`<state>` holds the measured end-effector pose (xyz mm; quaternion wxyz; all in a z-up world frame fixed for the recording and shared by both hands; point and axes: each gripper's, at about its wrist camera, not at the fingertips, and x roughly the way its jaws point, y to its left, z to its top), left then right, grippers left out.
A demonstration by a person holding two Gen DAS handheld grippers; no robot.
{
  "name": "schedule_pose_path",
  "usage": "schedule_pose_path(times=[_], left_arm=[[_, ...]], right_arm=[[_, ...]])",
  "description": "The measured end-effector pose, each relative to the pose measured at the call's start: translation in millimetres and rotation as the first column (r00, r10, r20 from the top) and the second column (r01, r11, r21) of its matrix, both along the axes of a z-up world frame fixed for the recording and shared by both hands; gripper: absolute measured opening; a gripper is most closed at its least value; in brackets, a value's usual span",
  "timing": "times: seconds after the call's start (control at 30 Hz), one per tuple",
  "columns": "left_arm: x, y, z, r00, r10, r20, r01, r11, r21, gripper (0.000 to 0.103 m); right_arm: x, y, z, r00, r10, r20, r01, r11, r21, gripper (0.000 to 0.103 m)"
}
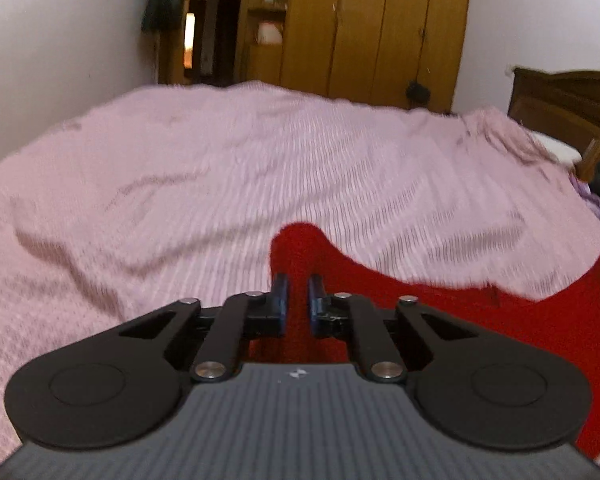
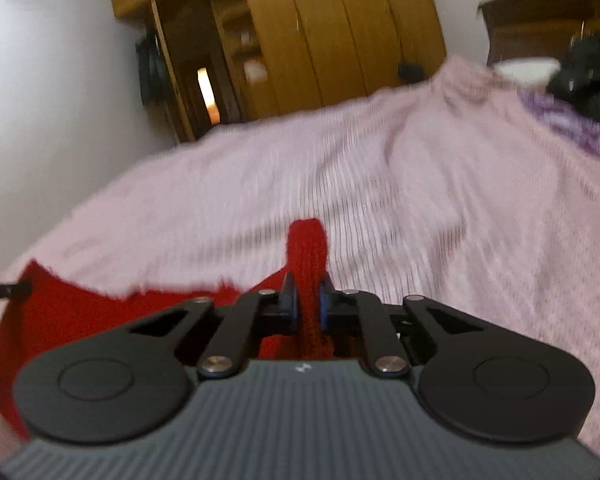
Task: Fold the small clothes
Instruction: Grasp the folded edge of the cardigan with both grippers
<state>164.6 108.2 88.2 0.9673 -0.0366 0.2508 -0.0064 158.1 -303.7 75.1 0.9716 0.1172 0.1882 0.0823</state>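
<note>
Red knit is pinched in both of ours: the left gripper (image 1: 298, 296) is clamped tight on one corner of the red garment (image 1: 480, 320), the right gripper (image 2: 309, 300) on another, a tab poking up past its pads. The garment's edge sags between them, long axis running hand to hand, body draping onto the bed (image 1: 200, 184). Loads of open pink bedspread ahead, so we'd guess folding forward.

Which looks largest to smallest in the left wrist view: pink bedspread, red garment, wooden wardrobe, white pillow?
1. pink bedspread
2. red garment, though nearness to the camera enlarges it
3. wooden wardrobe, far off, so unsure against the garment
4. white pillow
</note>
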Motion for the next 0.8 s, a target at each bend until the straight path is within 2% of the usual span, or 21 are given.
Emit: schedule_pose_path(times=[0.07, 0.17, 0.27, 0.37, 0.47, 0.63, 0.7, 0.8], left_arm=[[14.0, 1.3, 3.8, 1.0, 0.012, -0.004, -0.012, 1.0, -0.001, 0.01], [37.4, 1.4, -5.3, 0.998, 0.032, -0.048, -0.032, 0.999, 0.009, 0.01], [60.0, -2.7, -32.3, 0.99, 0.055, -0.13, -0.048, 0.997, 0.053, 0.01], [70.8, -2.2, -59.4, 0.979, 0.082, -0.188, -0.065, 0.994, 0.092, 0.01], [72.2, 2.6, -73.8, 0.978, 0.089, -0.191, -0.073, 0.993, 0.093, 0.011], [73.2, 0.8, -72.6, 0.979, 0.077, -0.191, -0.055, 0.992, 0.117, 0.011], [73.1, 0.2, -68.9, 0.979, 0.077, -0.189, -0.054, 0.991, 0.122, 0.017], [65.7, 0.4, -58.0, 0.979, 0.069, -0.193, -0.046, 0.992, 0.119, 0.029]], right_arm=[[10.7, 4.1, 4.0, 1.0, -0.014, 0.008, 0.015, 1.0, -0.021, 0.013], [31.0, 11.0, -8.4, 0.998, -0.047, -0.031, 0.045, 0.998, -0.05, 0.013], [50.4, 15.5, -35.7, 0.989, -0.094, -0.117, 0.084, 0.993, -0.086, 0.014], [66.2, 17.2, -65.5, 0.965, -0.119, -0.235, 0.092, 0.988, -0.122, 0.015], [64.9, 10.9, -70.3, 0.966, -0.116, -0.229, 0.099, 0.991, -0.084, 0.015], [62.4, 6.8, -68.7, 0.965, -0.115, -0.234, 0.104, 0.993, -0.058, 0.017], [57.6, 5.9, -63.3, 0.965, -0.111, -0.239, 0.107, 0.994, -0.032, 0.022], [48.2, 1.4, -54.4, 0.966, -0.077, -0.246, 0.09, 0.995, 0.043, 0.04]])
